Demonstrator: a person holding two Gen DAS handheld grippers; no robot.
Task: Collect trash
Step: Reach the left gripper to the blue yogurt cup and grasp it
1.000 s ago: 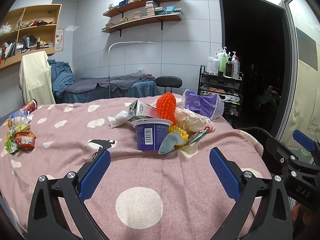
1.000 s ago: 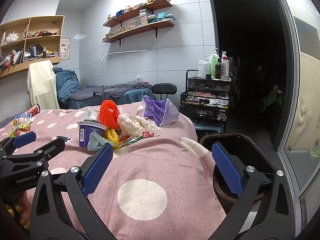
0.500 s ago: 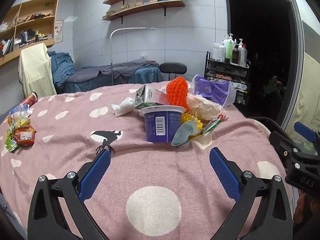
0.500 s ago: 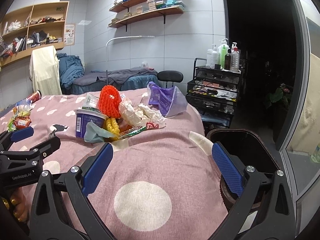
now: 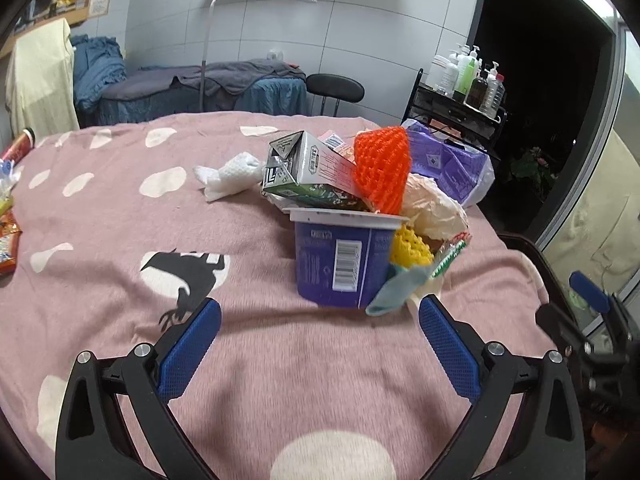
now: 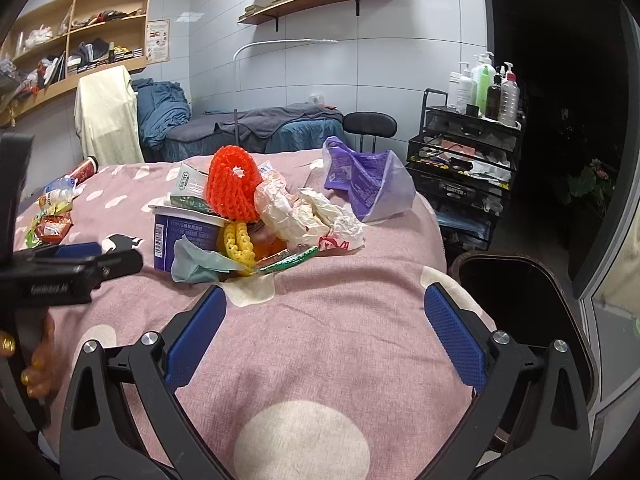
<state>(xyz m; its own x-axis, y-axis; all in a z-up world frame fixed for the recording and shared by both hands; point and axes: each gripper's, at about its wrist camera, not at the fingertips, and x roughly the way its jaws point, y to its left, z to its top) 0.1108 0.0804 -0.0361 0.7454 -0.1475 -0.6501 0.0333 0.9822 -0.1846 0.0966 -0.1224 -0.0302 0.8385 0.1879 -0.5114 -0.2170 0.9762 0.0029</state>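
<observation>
Left gripper [image 5: 319, 322] spread wide, empty, just short of the upright tub [image 5: 340, 258]; carton [image 5: 310, 174] lies lengthwise behind it, top pointing left. Right gripper [image 6: 326, 314] likewise wide, empty.

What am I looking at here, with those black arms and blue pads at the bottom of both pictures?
Those are two hand-held grippers, not a robot. A person holds one in each hand, and a small wide-angle camera on each looks forward along its two fingers. One picture comes from the left gripper, the other from the right gripper. Both stand open and hold nothing.

In the right picture you can see the left gripper from the side, with the person's hand below it.

In front lies a pink spotted cloth with a pile of rubbish: a purple tub, a crushed carton, an orange knitted net, crumpled paper, a purple plastic bag and a white tissue. More wrappers lie off to the left. A dark bin stands beside the cloth's right edge.
</observation>
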